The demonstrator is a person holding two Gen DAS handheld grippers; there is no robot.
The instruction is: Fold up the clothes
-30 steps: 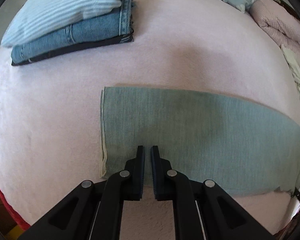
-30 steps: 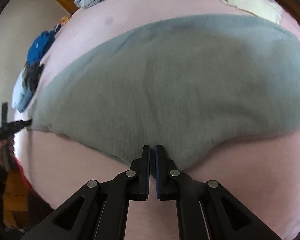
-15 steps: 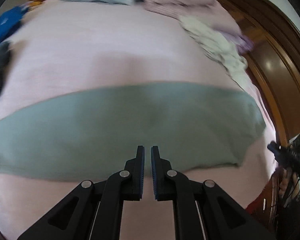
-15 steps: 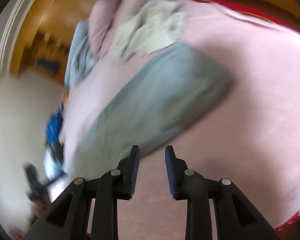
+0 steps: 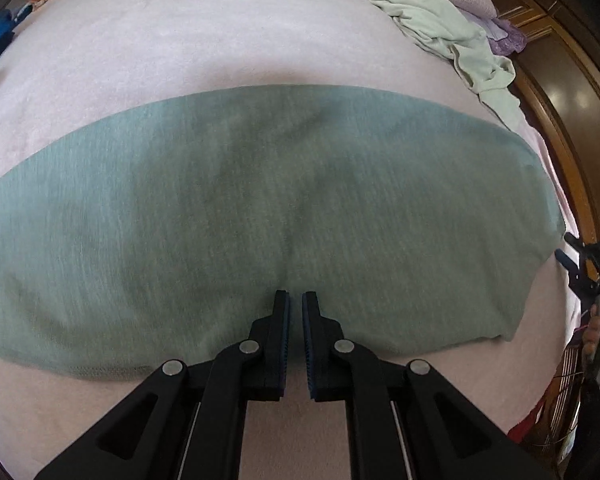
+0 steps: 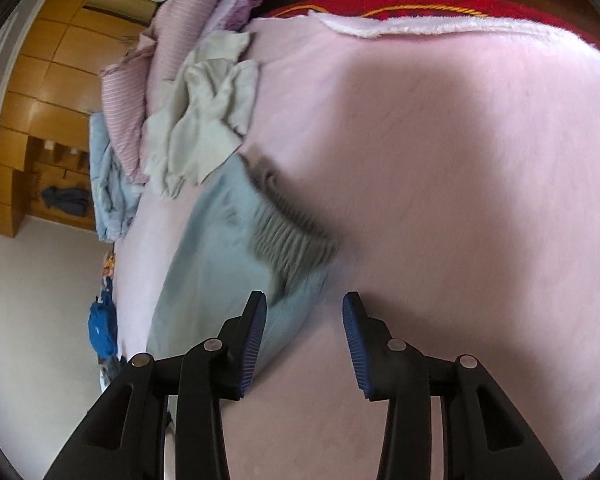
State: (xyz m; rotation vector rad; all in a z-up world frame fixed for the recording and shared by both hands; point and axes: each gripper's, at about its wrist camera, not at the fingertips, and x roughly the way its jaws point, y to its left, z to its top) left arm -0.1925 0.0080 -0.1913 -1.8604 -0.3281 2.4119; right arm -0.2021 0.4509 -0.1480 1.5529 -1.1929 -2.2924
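The long grey-green knit garment [image 5: 260, 208] lies flat in a strip across the pink blanket-covered bed [image 5: 160, 40], ready for folding. The left tool [image 5: 294, 300], nearly closed, seems to press its near edge at six o'clock. The right tool [image 6: 304, 306] hangs wide apart by the ribbed waistband [image 6: 288, 240], likely lining up a grasp.

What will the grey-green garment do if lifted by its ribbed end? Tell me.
The grey-green garment would probably drape limply: it lies flat, following the pink blanket. Its ribbed end looks gathered, so it may stretch. It seems thin, likely light, and could unfold once raised.

green garment [image 5: 260, 208] flat on pink bed [image 5: 180, 40]
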